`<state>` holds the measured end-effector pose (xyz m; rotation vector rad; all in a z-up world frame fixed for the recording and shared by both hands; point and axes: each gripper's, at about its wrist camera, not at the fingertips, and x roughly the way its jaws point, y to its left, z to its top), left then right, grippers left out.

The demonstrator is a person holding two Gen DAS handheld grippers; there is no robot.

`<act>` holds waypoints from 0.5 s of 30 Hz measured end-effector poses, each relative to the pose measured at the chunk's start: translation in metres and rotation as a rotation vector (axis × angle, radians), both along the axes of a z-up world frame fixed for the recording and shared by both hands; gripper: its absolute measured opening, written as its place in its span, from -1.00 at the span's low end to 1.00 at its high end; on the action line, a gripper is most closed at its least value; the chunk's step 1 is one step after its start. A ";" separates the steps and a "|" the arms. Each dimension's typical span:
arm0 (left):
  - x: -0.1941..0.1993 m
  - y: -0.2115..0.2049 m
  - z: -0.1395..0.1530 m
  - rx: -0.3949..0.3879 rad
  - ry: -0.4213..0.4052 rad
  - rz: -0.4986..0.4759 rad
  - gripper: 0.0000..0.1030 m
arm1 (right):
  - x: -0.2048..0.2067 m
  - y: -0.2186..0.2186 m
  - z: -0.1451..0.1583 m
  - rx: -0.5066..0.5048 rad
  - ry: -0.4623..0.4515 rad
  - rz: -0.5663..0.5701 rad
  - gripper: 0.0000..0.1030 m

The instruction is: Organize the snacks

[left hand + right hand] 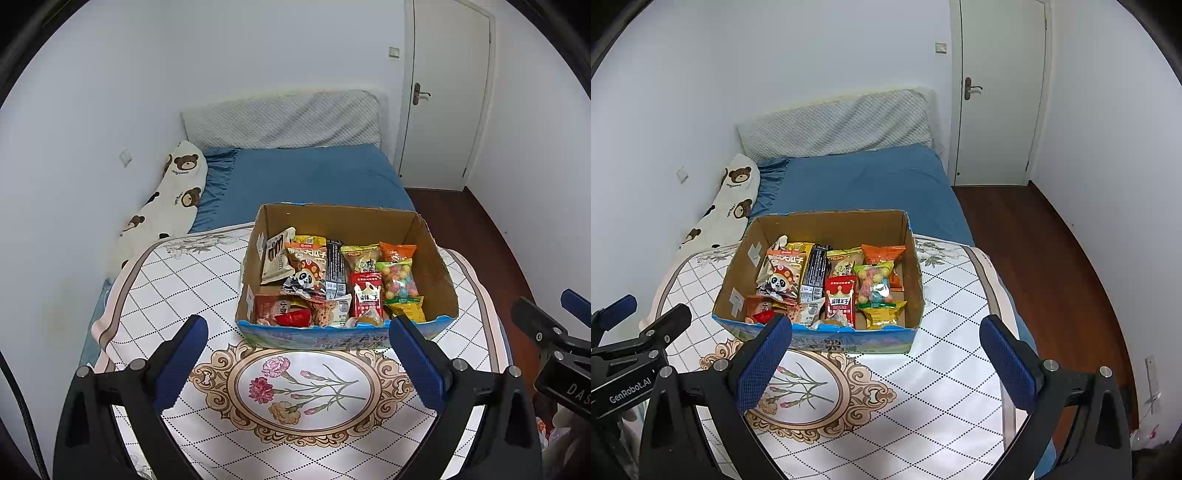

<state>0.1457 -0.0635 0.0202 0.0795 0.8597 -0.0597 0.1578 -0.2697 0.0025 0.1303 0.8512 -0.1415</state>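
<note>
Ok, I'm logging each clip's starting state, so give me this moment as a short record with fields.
setting: bedroom, quilted floral cover over a blue bed
container: open cardboard box on the cover
contents: snack packets, among them a red packet and a bag of coloured candy balls
left gripper: jaws open, empty, short of the box
right gripper: jaws open, empty, short of the box

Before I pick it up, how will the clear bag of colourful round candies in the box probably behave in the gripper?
The candy bag looks like thin clear film around loose balls, so it will probably sag and shift. The glossy film may slip between the pads. It lies on top of other packets in the cardboard box, so lifting it should hardly disturb them.
</note>
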 end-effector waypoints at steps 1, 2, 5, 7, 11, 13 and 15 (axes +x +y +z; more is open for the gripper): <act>0.000 0.000 0.000 0.000 0.000 0.000 0.95 | 0.000 0.000 0.001 -0.001 0.000 0.001 1.00; 0.000 0.000 0.000 -0.001 -0.001 -0.001 0.95 | 0.000 0.000 0.001 -0.001 0.000 0.001 1.00; 0.000 -0.002 0.002 0.002 -0.004 -0.005 0.95 | 0.000 0.000 0.001 -0.001 0.001 -0.001 1.00; 0.000 -0.002 0.002 0.003 -0.005 -0.006 0.95 | 0.001 -0.001 0.001 0.001 0.002 -0.001 1.00; -0.001 -0.003 0.003 0.003 -0.005 -0.007 0.95 | 0.000 -0.002 0.002 0.002 0.004 -0.003 1.00; 0.000 -0.003 0.003 0.001 -0.004 -0.008 0.95 | 0.000 -0.003 0.003 0.002 0.005 -0.004 1.00; -0.001 -0.003 0.003 0.001 -0.005 -0.005 0.95 | 0.000 -0.004 0.003 0.003 0.006 -0.006 1.00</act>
